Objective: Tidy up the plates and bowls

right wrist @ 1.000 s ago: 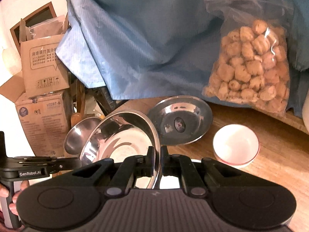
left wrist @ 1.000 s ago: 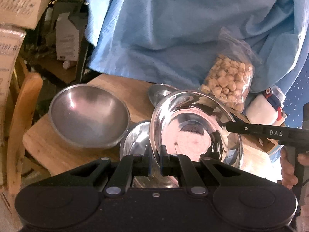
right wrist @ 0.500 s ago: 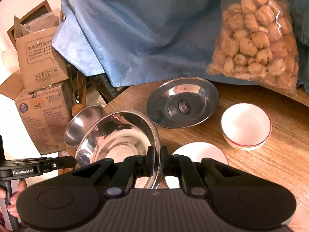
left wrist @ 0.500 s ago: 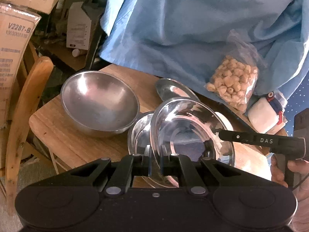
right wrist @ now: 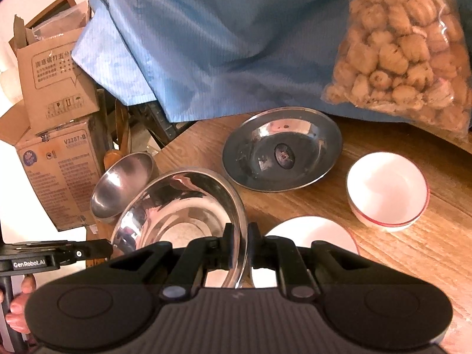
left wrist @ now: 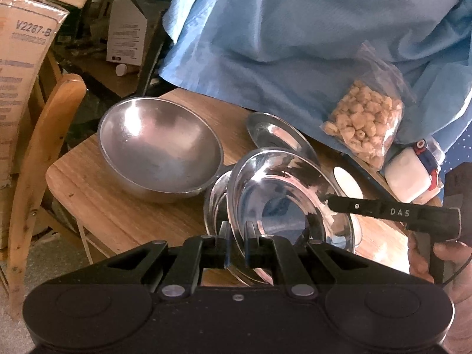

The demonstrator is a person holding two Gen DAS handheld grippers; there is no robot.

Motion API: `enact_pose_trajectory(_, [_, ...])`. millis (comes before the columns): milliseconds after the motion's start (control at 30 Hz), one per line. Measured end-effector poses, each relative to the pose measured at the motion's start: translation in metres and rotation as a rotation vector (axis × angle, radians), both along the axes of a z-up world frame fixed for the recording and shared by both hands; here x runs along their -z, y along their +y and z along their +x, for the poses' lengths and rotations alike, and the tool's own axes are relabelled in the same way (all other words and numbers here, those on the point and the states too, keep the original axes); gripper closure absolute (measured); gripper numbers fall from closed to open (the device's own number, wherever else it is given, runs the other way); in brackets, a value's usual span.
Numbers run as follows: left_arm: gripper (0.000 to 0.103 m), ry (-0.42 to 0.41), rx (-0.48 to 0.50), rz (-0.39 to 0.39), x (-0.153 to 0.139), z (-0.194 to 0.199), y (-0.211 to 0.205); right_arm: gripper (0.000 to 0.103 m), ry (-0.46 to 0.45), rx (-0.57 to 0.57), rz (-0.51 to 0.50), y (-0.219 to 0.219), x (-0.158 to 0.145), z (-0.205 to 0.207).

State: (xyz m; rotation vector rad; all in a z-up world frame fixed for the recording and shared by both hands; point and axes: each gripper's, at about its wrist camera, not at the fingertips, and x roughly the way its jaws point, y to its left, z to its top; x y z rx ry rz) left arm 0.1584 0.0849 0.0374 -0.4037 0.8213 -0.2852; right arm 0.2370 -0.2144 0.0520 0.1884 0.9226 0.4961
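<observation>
Both tongs, left tongs [left wrist: 236,246] and right tongs [right wrist: 239,246], pinch steel bowl [left wrist: 290,197] at opposite rim edges; I judge it light, stiff, slick.

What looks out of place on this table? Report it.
The shiny steel dish is askew: tilted, pinched at opposite rims by the left gripper and right gripper, above a second steel dish rather than nested flat. Nothing looks spilled or broken.
</observation>
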Motion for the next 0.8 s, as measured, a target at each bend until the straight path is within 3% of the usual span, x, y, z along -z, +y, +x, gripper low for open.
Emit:
enact_pose_trajectory(300, [0.095, 0.052, 0.039, 0.041, 0.0, 0.012, -0.001, 0.09, -0.008, -0.041, -0.046, 0.007, 0.005, 0.003])
enact_pose_trajectory(467, [0.093, 0.041, 0.034, 0.082, 0.0, 0.014, -0.005, 0.09, -0.016, -0.061, -0.044, 0.009, 0.009, 0.006])
enact_pose_trajectory(567, [0.093, 0.048, 0.048, 0.058, 0.0, 0.014, -0.009, 0.088, -0.009, -0.087, -0.043, 0.014, 0.012, 0.006])
enact_pose_trajectory(800, [0.088, 0.021, 0.028, 0.088, 0.0, 0.011, -0.015, 0.088, -0.068, -0.089, -0.077, 0.015, 0.008, 0.002])
